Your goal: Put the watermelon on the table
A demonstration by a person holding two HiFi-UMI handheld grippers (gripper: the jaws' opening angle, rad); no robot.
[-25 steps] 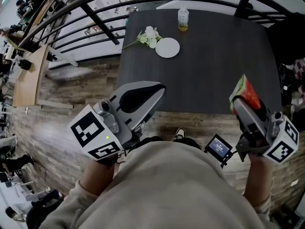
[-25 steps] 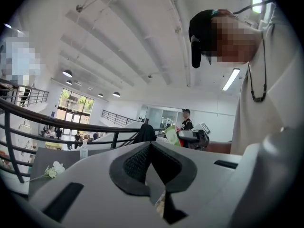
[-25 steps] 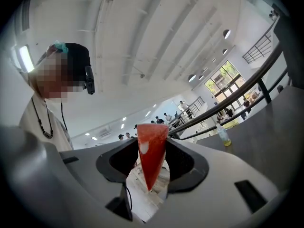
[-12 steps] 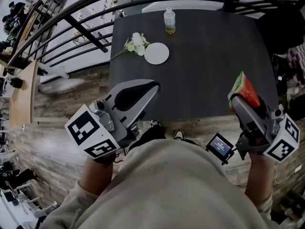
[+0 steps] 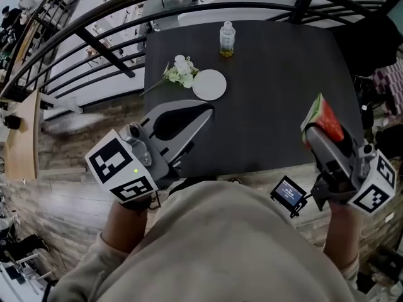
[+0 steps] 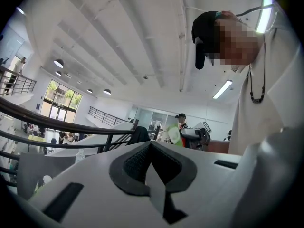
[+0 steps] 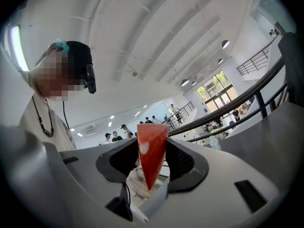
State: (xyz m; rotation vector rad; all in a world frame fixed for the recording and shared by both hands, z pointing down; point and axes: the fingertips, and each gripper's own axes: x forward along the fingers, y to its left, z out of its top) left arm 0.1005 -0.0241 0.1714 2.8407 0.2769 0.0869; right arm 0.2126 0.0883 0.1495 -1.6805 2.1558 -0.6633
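Note:
A red watermelon wedge with a green rind stands upright between the jaws of my right gripper, which is shut on it over the right near part of the dark table. In the right gripper view the wedge points down between the black pads, clamped from both sides. My left gripper hangs over the table's near left part with its jaws closed together and nothing between them. In the left gripper view its pads meet along a line.
At the table's far left lie a white plate and a small bunch of white flowers. A clear bottle stands at the far edge. A dark metal railing curves behind the table. People stand in the hall beyond.
The table has come nearer in the head view. Both grippers have moved forward, from its near edge to above its surface. The wedge stays clamped in the right gripper.

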